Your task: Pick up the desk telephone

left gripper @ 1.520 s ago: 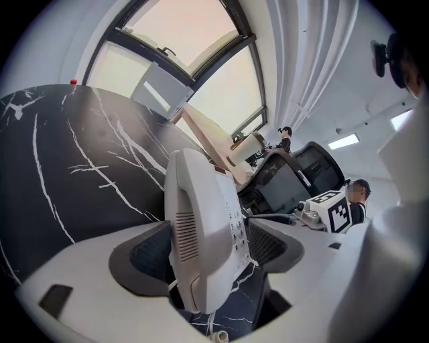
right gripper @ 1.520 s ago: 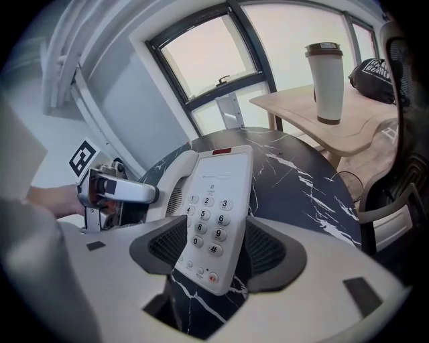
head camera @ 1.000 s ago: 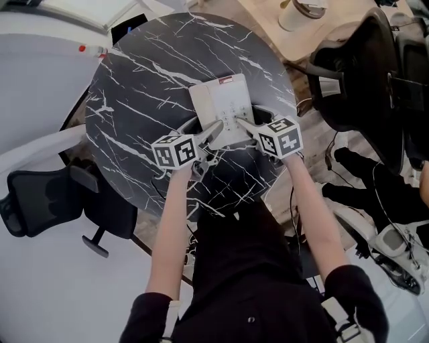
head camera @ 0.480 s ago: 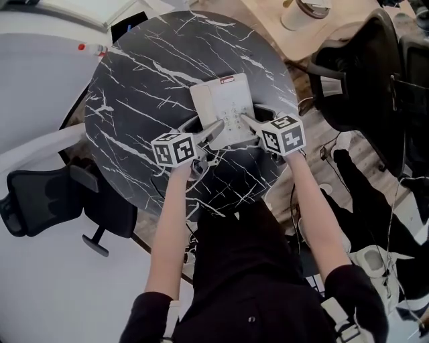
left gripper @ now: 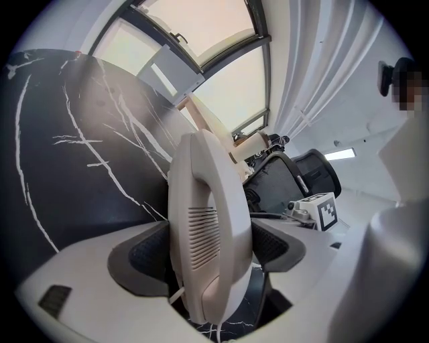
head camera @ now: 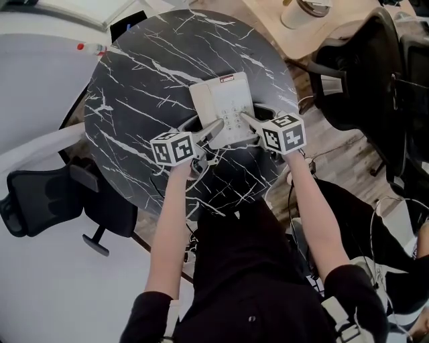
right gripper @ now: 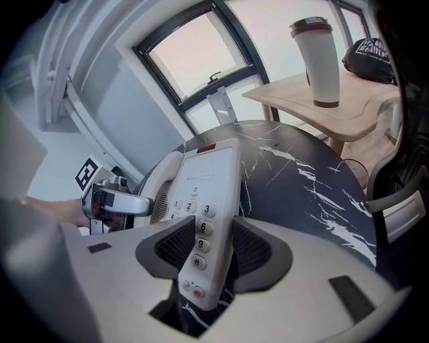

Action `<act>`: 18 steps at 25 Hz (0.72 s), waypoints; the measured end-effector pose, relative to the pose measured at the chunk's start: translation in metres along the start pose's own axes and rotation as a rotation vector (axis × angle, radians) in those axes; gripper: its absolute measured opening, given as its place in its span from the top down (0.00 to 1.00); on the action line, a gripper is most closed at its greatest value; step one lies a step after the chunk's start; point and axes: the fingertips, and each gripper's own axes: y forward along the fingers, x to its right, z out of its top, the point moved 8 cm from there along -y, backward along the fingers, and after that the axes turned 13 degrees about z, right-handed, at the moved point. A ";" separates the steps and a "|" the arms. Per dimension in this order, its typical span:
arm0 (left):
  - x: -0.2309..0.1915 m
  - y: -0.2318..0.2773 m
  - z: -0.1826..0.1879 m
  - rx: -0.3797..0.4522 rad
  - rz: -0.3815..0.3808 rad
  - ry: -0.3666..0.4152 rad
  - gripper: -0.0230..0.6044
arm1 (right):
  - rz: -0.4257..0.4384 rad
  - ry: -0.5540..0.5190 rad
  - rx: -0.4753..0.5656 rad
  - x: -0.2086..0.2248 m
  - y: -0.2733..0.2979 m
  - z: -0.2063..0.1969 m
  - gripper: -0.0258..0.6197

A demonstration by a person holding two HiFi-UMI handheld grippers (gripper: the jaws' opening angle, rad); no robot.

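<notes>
Both grippers are clamped on the desk telephone (head camera: 224,104). The left gripper (head camera: 204,128) comes in from the phone's 7 o'clock. In its own view the left gripper (left gripper: 211,248) has both dark pads pressed flat against the sides of the white handset (left gripper: 208,221), which stands edge-on between them.

The right gripper (head camera: 253,119) reaches in from 5 o'clock. In its own view the right gripper (right gripper: 213,251) has its pads on the keypad edge of the desk telephone (right gripper: 211,181), one on the button face and one on the underside.

The phone sits over the round black marble table (head camera: 147,80), just off the table's centre toward 3 o'clock. Its handset (head camera: 200,110) runs along the side nearer 9 o'clock. Its base looks to be lying on the top, though from above the contact is hard to confirm.

Beyond the table at 1 o'clock, a lidded cup (head camera: 301,12) stands on a pale wooden desk (head camera: 322,37). A black office chair (head camera: 40,201) sits off the table at 8 o'clock.
</notes>
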 end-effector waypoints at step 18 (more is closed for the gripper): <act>0.016 -0.018 -0.006 -0.036 0.036 -0.020 0.36 | -0.011 0.116 0.008 -0.017 -0.015 -0.013 0.67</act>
